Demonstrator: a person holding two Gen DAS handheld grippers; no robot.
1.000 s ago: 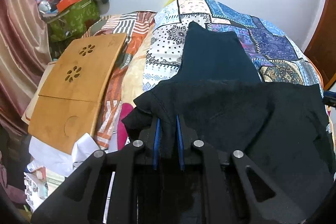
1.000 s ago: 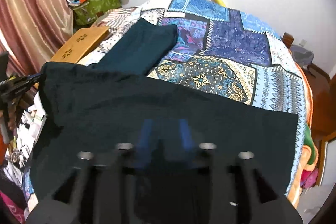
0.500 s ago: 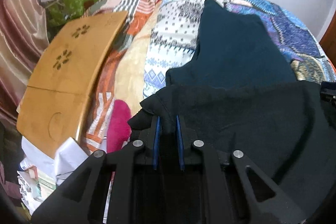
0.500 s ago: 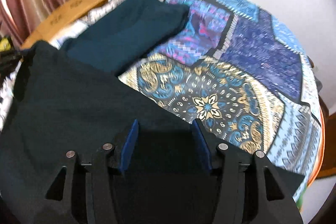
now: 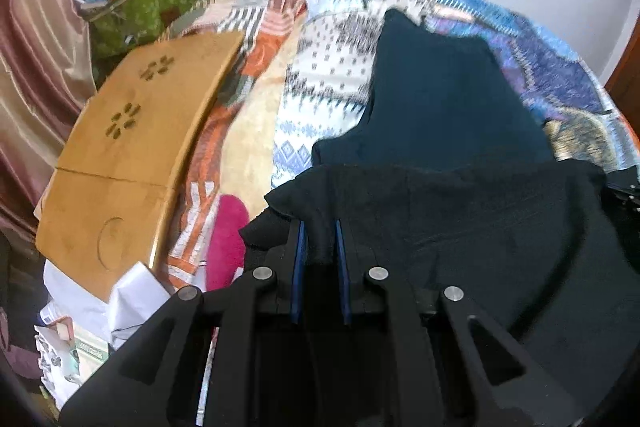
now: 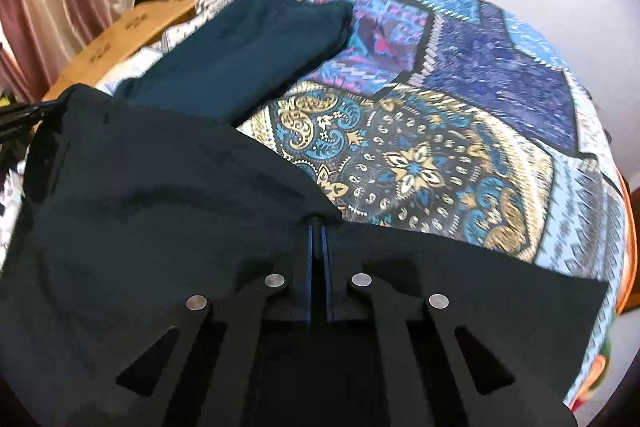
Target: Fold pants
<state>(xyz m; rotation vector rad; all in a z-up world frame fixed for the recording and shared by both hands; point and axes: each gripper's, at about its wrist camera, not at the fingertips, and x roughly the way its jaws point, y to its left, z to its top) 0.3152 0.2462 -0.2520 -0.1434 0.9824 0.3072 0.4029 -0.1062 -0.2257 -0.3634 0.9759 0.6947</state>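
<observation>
Two grippers each pinch dark cloth. The left gripper [image 5: 320, 243] has its blue-lined fingers [image 5: 298, 255] pressed on a bunched corner of the pants [image 5: 460, 235]. The right gripper [image 6: 317, 239] has its fingers nearly together, nipping a fold at the pants' far edge.

Only the left view shows the wooden lap desk [image 5: 128, 155] lying whole at the left of the bed, a pink item [image 5: 226, 239] tucked beside it, white papers [image 5: 120, 303] at the near left, and a green bag [image 5: 140, 3] by the far wall. Only the right view shows the wide blue and gold patterned bedspread [image 6: 460, 115] reaching to the right, with the pants' straight right edge lying on it.

Dark, almost black pants are spread flat across the near part of the bed, over a teal folded garment [image 6: 248, 55] that extends toward the far side.

Both views are motion-blurred toward the far side. The grippers' black frames hide the nearest cloth, so waistband and legs cannot be told apart.
</observation>
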